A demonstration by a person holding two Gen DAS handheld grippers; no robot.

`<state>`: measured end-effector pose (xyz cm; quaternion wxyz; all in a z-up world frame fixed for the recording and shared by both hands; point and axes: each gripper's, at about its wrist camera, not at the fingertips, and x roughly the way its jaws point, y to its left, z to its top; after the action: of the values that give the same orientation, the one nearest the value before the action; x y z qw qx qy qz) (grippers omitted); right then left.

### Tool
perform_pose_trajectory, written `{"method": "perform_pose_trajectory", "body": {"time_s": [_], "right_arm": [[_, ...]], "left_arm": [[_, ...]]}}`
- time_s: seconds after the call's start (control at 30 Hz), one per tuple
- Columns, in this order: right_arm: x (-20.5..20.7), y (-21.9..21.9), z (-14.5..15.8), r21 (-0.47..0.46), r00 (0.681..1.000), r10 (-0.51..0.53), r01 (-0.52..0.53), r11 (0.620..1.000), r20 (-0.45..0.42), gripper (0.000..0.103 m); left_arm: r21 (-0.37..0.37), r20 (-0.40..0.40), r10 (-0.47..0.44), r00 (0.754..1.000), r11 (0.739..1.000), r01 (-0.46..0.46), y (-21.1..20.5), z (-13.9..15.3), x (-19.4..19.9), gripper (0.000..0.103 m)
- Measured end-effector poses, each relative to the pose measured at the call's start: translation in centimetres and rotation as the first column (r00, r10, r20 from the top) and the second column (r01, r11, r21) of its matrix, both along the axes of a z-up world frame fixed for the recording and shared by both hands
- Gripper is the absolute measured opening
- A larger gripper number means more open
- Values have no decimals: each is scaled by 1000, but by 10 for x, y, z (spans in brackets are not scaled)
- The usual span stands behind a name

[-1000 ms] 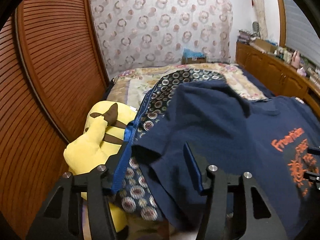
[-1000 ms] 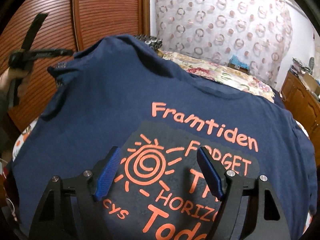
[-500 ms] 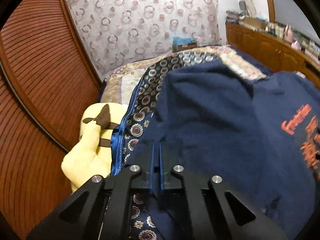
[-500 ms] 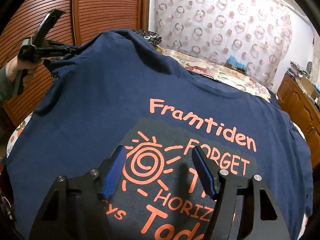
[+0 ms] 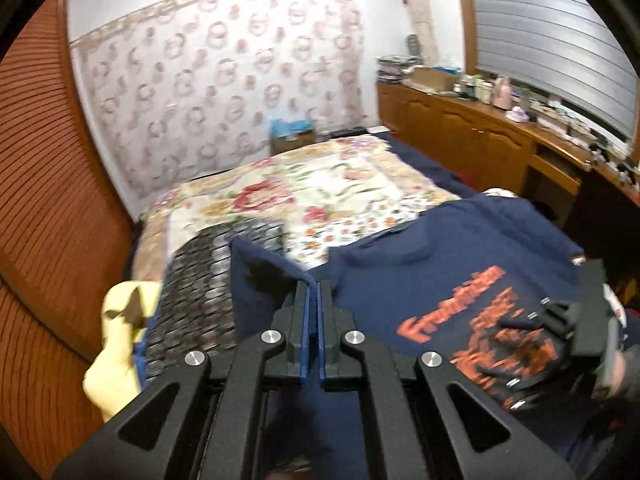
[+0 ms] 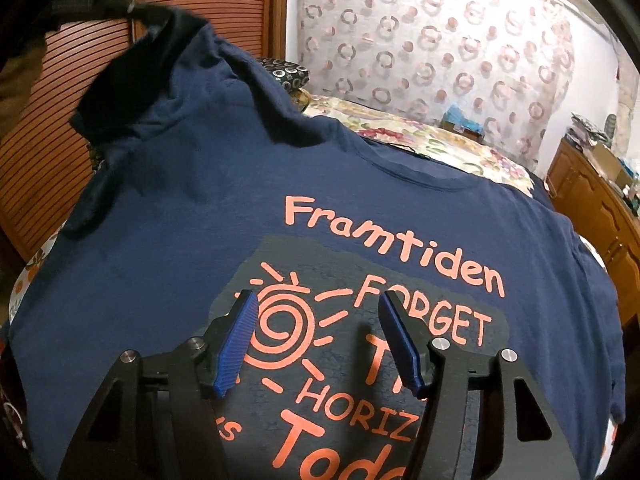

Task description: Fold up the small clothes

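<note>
Right now a navy T-shirt (image 6: 168,216) with orange lettering lies spread, print up, across the bed (image 5: 320,184), filling most of the right wrist view. The left gripper (image 5: 313,292) has its jaws pressed together on the shirt's sleeve (image 5: 260,276), which stands up as a lifted flap just above the fingers at centre frame. In the right wrist view the same sleeve (image 6: 160,40) is pulled up into a peak at the upper left, with the dark gripper arm blurred beside it. The right gripper (image 6: 316,336) sits low over the printed sun at lower centre, its jaws closing but apart, with no cloth pinched between them; whether the pads touch the fabric below I cannot tell.

Judging by this, the step in hand is the first side fold: the sleeve is raised and should be carried across toward the lettering. The next move calls for swinging the left gripper inward over the shirt body, laying the sleeve flat, while the right gripper pins the middle so the shirt does not slide. A yellow plush toy (image 5: 116,344) lies at the lower left of the left wrist view, clear of the fold.
</note>
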<state>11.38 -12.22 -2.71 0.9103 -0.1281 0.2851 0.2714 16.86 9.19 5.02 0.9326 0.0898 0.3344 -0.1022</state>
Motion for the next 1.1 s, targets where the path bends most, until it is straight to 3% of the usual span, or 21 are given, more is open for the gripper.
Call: {"method": "perform_pose_trajectory", "body": {"time_s": [0.07, 0.13, 0.2, 0.37, 0.53, 0.7, 0.87, 1.1], "right_arm": [[1, -1, 0, 6, 1000, -5, 5, 1000, -2, 64], [2, -4, 0, 13, 1000, -13, 13, 1000, -5, 64], [4, -5, 0, 21, 1000, -16, 16, 1000, -11, 64], [6, -10, 1, 54, 1000, -12, 13, 998, -25, 64], [14, -27, 6, 104, 1000, -7, 9, 995, -21, 64], [25, -43, 15, 146, 1000, -28, 29, 989, -6, 57], [34, -45, 19, 151, 998, -36, 28, 988, 51, 57], [40, -62, 19, 131, 986, -94, 76, 989, 134, 57]], "left_arm": [[-22, -24, -43, 999, 999, 43, -17, 1, 6, 7], [-18, -27, -60, 998, 998, 60, -25, 1, 9, 19], [-18, -11, -78, 997, 997, 77, -29, 1, 4, 42], [-64, -8, -60, 998, 996, 59, -14, -11, -12, 81], [-77, -16, 3, 1000, 997, -4, 3, -42, -35, 81], [-89, -43, 55, 998, 994, -59, 11, -82, -57, 81], [-69, -123, 65, 990, 995, -73, 3, -125, -58, 81], [-62, -175, 50, 983, 996, -61, -15, -151, -51, 81]]}}
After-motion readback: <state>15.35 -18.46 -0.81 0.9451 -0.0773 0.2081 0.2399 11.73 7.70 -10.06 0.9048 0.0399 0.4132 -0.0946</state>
